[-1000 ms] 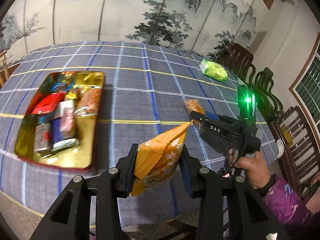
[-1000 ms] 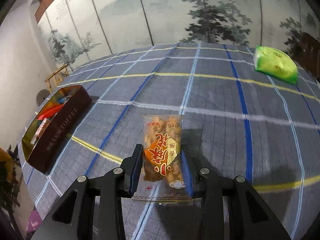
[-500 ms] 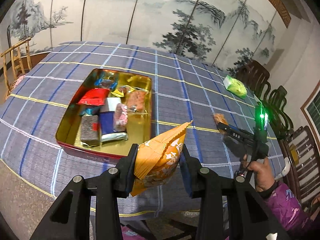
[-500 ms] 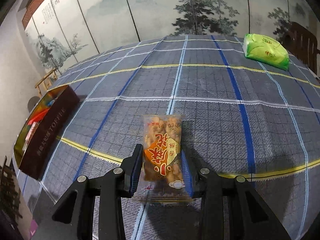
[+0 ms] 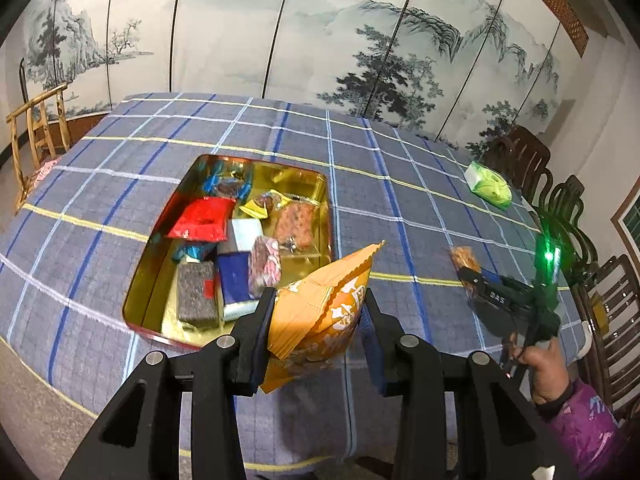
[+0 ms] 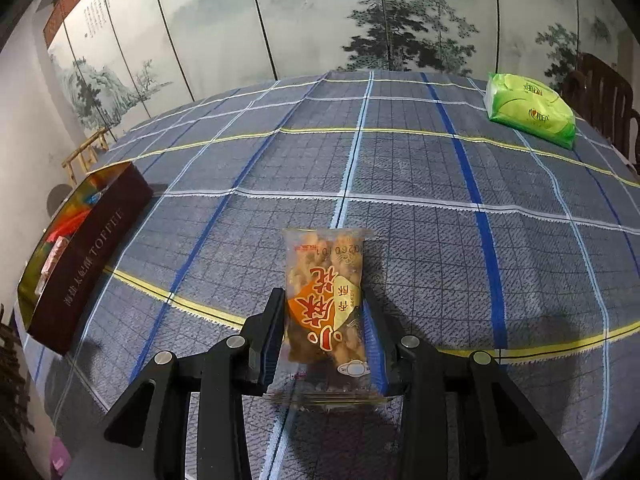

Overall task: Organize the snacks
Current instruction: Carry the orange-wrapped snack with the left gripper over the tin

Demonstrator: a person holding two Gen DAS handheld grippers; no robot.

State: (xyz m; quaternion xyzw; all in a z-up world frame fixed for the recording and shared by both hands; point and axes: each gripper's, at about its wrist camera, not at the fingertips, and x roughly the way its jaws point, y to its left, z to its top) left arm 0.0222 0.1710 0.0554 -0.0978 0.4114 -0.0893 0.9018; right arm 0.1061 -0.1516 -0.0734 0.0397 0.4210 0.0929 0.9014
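Both tools were closed on snacks. Pinched between the black fingers of the left gripper (image 5: 316, 320) was an orange snack bag (image 5: 320, 312), crumpled and tilted, its serrated top corner pointing up and to the right, held in the air above the near edge of the table (image 5: 120, 168). Just beyond and to the left of that bag lay the open tin (image 5: 160, 272), gold inside with a red rim, resting on the blue plaid tablecloth (image 6: 420, 208). Inside the tin lay a red packet (image 5: 202, 218), a grey block-shaped packet (image 5: 196, 296), a dark blue packet (image 5: 234, 278), a pink-patterned wrapped piece (image 5: 264, 266) and a clear pack of brownish biscuits (image 5: 298, 224), crowded toward the near and middle part. In its own view the right gripper (image 6: 324, 328) clamped a clear packet of fried twists (image 6: 326, 300) printed with a red-orange label; the packet pointed away along the fingers, over the cloth, and whether its underside touched the cloth could not be told. From the left camera that same gripper appeared at the right, held by a hand (image 5: 544, 372) in a purple sleeve (image 5: 584, 432), a green light glowing on its body. At the far right of the table lay a green tissue pack (image 6: 528, 108), well apart from both grippers. Dark wooden chairs (image 5: 520, 156) stood along the table's right side, and a painted landscape screen (image 5: 320, 32) filled the wall behind.
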